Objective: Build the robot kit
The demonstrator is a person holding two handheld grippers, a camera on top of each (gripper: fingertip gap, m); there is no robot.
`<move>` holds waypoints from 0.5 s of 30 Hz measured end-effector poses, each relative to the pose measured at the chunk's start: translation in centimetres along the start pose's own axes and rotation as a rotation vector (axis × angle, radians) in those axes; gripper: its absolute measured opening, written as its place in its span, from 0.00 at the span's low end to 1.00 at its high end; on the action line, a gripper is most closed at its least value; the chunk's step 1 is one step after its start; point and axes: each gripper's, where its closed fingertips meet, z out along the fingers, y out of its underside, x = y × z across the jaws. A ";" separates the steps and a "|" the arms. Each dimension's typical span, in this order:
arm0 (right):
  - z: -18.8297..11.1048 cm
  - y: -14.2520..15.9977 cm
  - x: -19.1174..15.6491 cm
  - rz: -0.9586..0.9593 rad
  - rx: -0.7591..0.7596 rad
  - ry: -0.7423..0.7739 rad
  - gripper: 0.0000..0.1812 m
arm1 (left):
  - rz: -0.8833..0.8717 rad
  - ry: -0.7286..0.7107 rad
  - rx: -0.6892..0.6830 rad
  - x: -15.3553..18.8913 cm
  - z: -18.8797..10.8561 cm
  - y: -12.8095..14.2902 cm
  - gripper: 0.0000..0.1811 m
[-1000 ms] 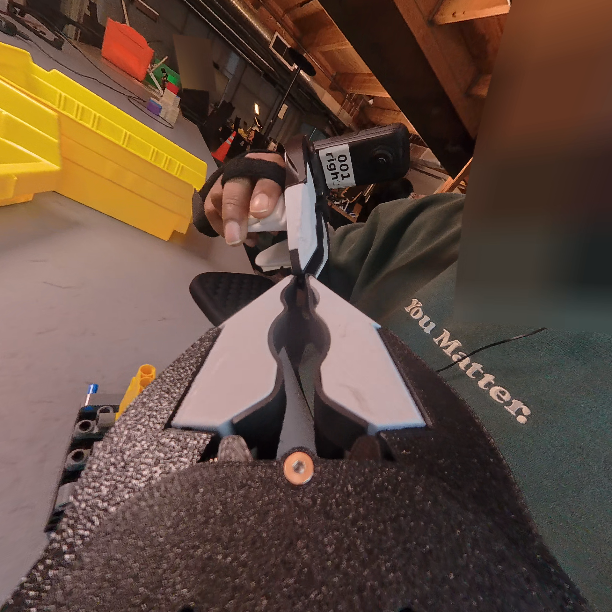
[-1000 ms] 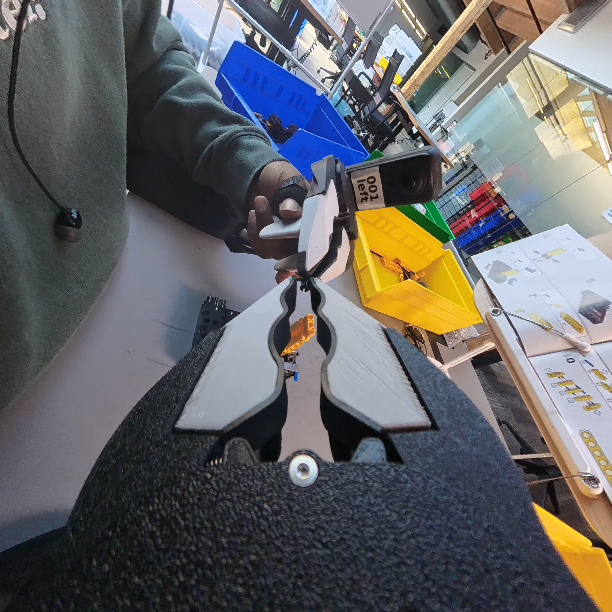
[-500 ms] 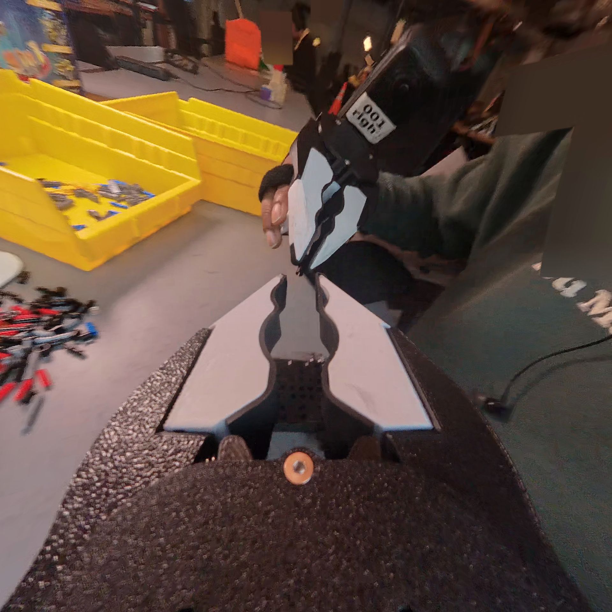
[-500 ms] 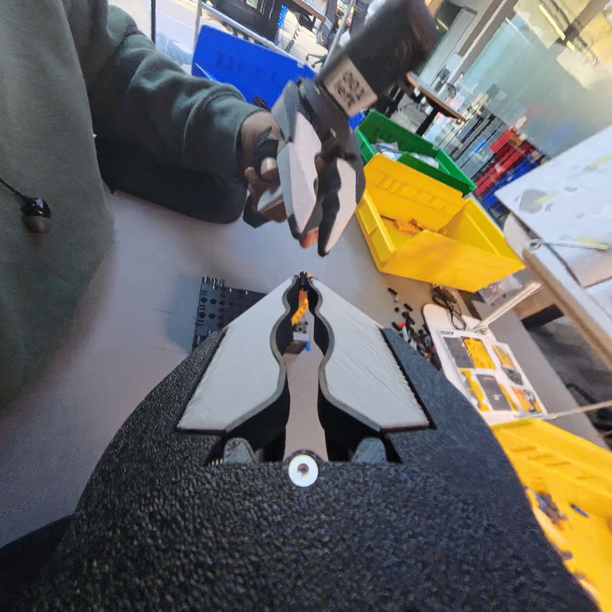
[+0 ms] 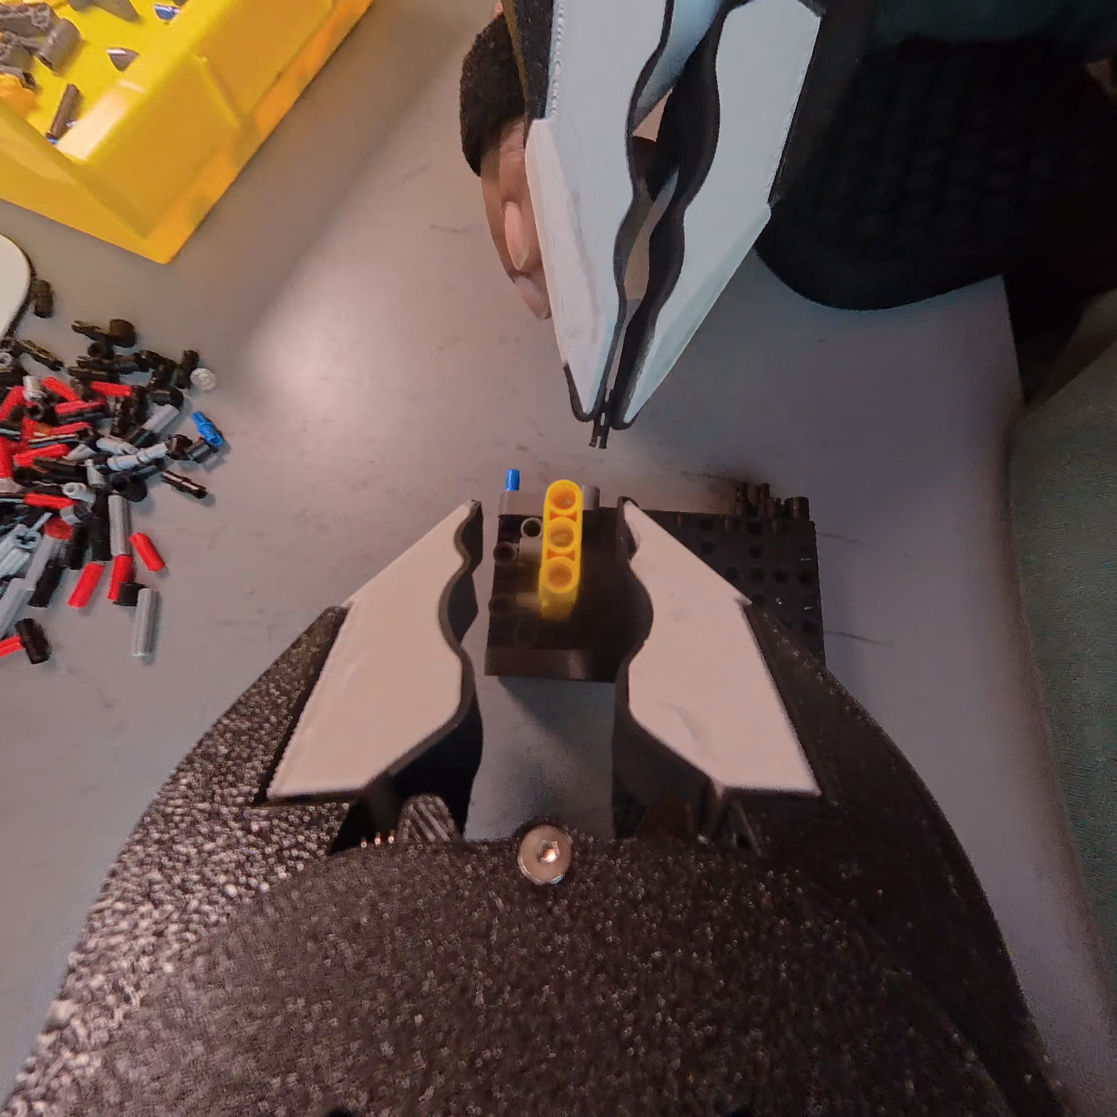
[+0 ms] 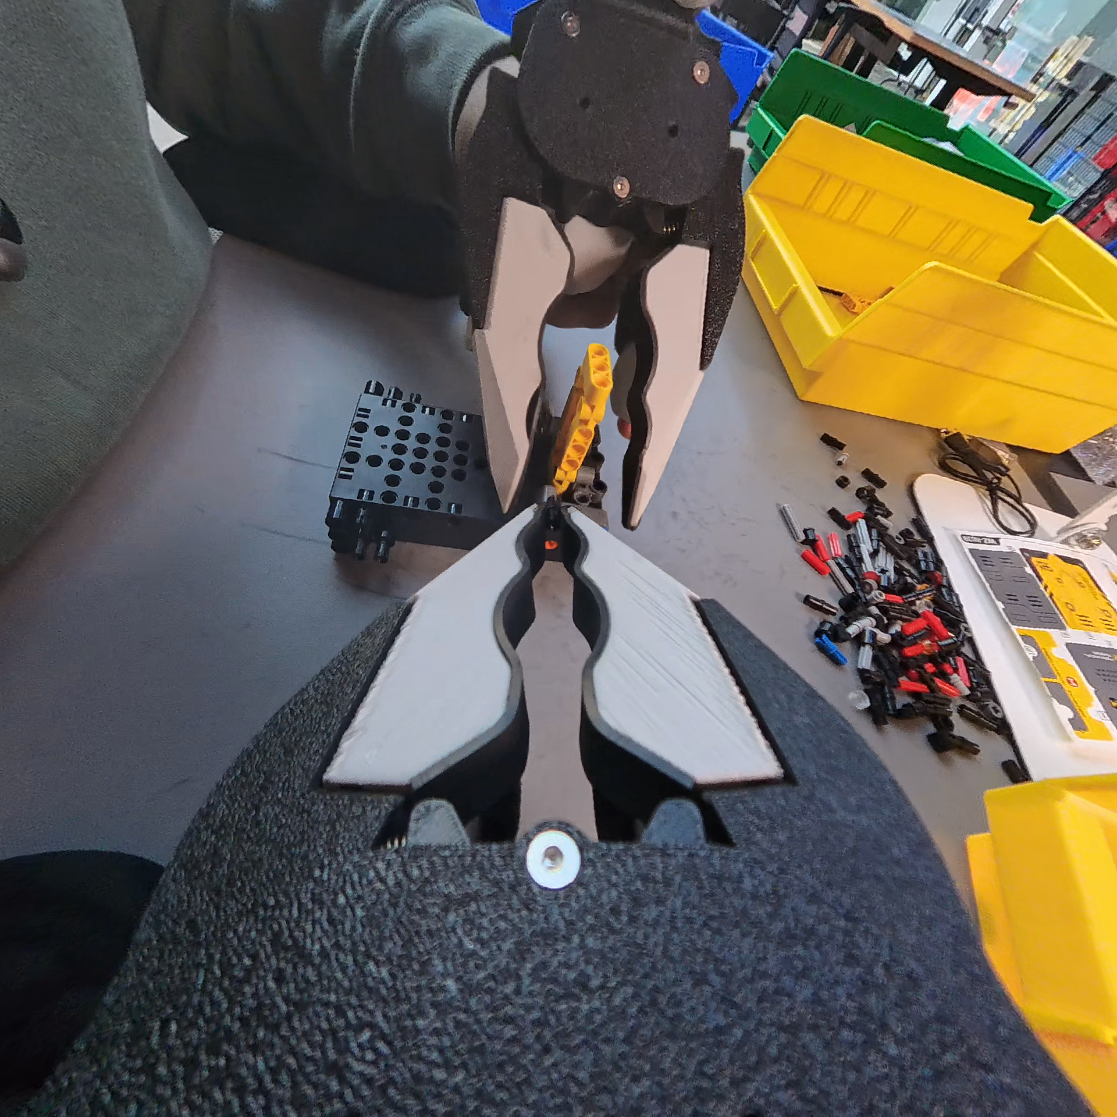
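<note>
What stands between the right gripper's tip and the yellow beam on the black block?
Nothing visible. The right gripper, shut on a thin black pin, faces the yellow beam across an open gap; the open left gripper flanks it.

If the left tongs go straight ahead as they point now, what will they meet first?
Probably the yellow beam standing on the black block. The open left tongs already sit on either side of it, so the block beneath likely comes next; depth is unclear.
</note>
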 end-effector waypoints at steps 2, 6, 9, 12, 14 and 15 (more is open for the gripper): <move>0.1 0.1 -0.2 -0.001 0.002 -0.007 0.02 | -0.033 0.039 0.011 0.2 0.2 -0.1 0.20; -0.1 0.1 -0.1 -0.002 0.011 -0.006 0.02 | -0.033 0.049 0.032 0.1 0.3 -0.1 0.18; -0.1 0.1 0.0 -0.002 0.013 -0.004 0.02 | -0.008 0.049 0.066 0.2 0.1 -0.2 0.17; -0.3 -0.4 0.2 0.008 0.047 0.006 0.02 | 0.004 0.049 0.140 0.3 -0.4 -0.9 0.17; -0.4 -1.0 0.3 0.028 0.083 0.011 0.02 | 0.018 0.037 0.199 0.2 -0.9 -1.8 0.17; -0.4 -1.2 0.3 0.033 0.091 0.006 0.02 | 0.018 0.034 0.227 0.2 -1.1 -2.2 0.17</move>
